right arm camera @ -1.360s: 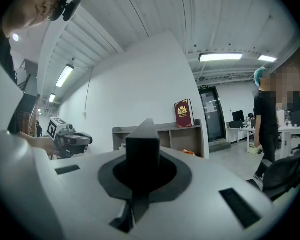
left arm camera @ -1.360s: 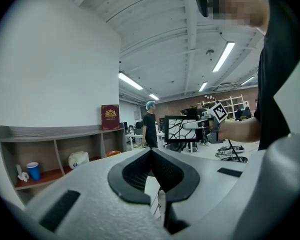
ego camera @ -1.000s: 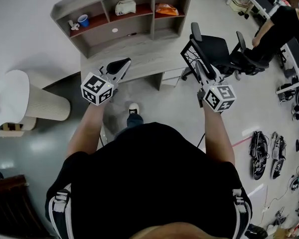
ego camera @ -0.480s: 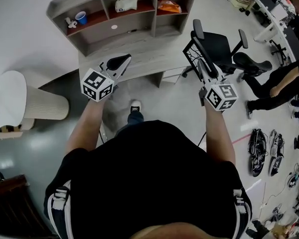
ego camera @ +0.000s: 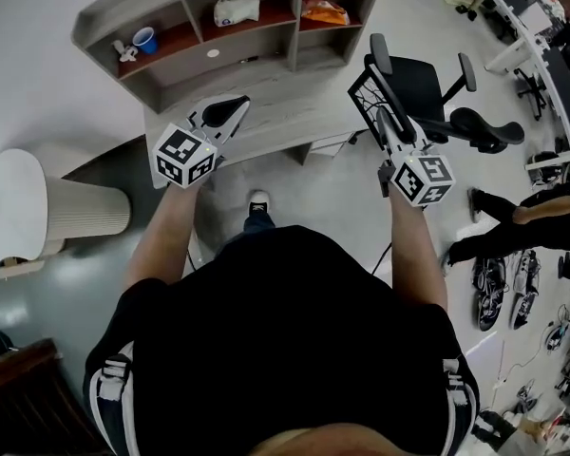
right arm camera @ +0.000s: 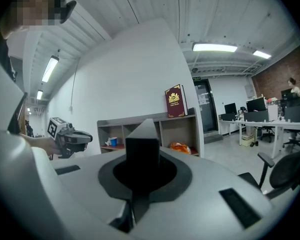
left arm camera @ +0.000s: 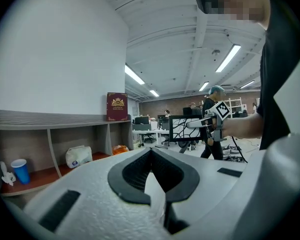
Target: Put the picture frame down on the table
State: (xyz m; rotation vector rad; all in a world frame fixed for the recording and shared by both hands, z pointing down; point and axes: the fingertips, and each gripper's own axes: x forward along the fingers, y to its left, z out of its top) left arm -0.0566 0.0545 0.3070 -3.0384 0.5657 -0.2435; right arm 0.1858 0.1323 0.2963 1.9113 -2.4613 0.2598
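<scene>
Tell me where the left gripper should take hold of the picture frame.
Probably the top border of the picture frame. The right gripper is shut on the end nearest the person, and the frame stands upright, facing the left gripper. So open and come down from above, fingers either side of the thin border.

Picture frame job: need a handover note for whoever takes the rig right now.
Right tongs: shut on the picture frame, held in the air near the right end of the table.
Left tongs: shut, empty.
Table: just ahead, below the shelves.
Done: frame in grip.
Left: carry it over the table, set it down, release.
</scene>
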